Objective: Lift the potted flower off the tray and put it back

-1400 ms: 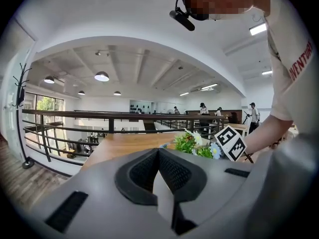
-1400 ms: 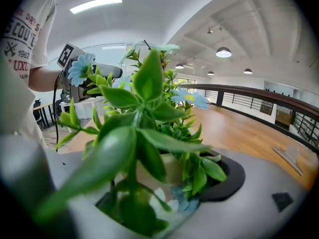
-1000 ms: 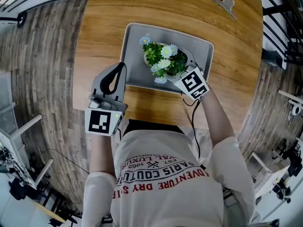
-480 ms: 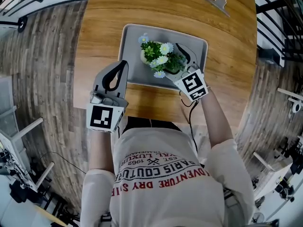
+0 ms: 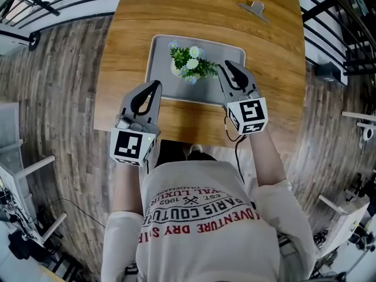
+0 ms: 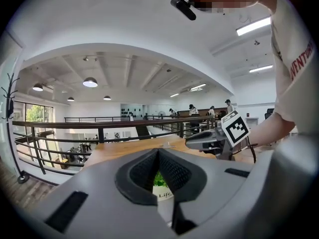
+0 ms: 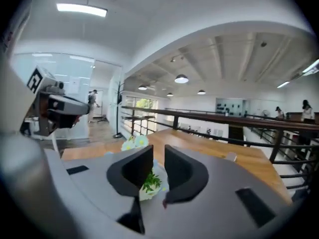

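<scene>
A white pot of daisies and green leaves (image 5: 189,63) stands upright on a grey rectangular tray (image 5: 161,80), upper centre of the wooden bench (image 5: 120,46). The left tongs (image 5: 157,84), lower left, are closed and empty. The right tongs (image 5: 227,66), just right of the flowers, have just narrowed to a slim gap with nothing between them.

Worktop (image 5: 276,69) mostly bare: wide free strips L & R of tray (image 5: 232,54), plus a band behind it. Obstacles: potted flower (image 5: 188,63) in tray's far-left part, foliage spreading rightward; small metal clip (image 5: 254,7) nr far right edge. Tray's near strip bare. Railing (image 5: 59,4) runs beyond worktop's far side.
</scene>
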Available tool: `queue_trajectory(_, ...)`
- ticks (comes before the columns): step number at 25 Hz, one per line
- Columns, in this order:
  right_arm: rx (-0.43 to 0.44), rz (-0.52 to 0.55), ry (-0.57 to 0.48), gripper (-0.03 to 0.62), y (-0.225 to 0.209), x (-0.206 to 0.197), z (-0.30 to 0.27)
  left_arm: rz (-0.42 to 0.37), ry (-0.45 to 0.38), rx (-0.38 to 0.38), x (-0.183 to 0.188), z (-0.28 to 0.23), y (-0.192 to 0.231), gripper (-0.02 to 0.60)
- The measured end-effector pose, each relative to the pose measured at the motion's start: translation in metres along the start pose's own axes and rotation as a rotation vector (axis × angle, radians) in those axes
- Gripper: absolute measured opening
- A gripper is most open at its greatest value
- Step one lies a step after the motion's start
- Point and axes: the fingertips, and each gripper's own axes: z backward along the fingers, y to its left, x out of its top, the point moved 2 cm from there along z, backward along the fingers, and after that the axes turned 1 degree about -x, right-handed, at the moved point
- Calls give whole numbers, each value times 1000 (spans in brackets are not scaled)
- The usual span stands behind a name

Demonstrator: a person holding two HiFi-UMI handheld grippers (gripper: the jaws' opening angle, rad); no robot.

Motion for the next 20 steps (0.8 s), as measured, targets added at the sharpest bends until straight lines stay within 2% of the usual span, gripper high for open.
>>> queue_trajectory(2, -82, -15, -51, 58, -8, 15, 18, -10, -17, -5, 6, 7, -8, 12)
queue_trajectory(4, -105, 1, -95, 41, -11, 30, 35, -25, -33, -8, 13, 12, -15, 12)
queue_trajectory(7, -130, 16, -138, 35, -11, 49, 57, -42, -59, -22, 26, 19, -22, 12)
queue_trajectory(13, -205, -25, -190, 31, -15, 80, 93, -82, -128, -103, 57, 25, -33, 12)
queue_trajectory(20, -310, 13, -211, 28, -22, 96, 117, -113, -164, -132, 82, 7, -28, 12)
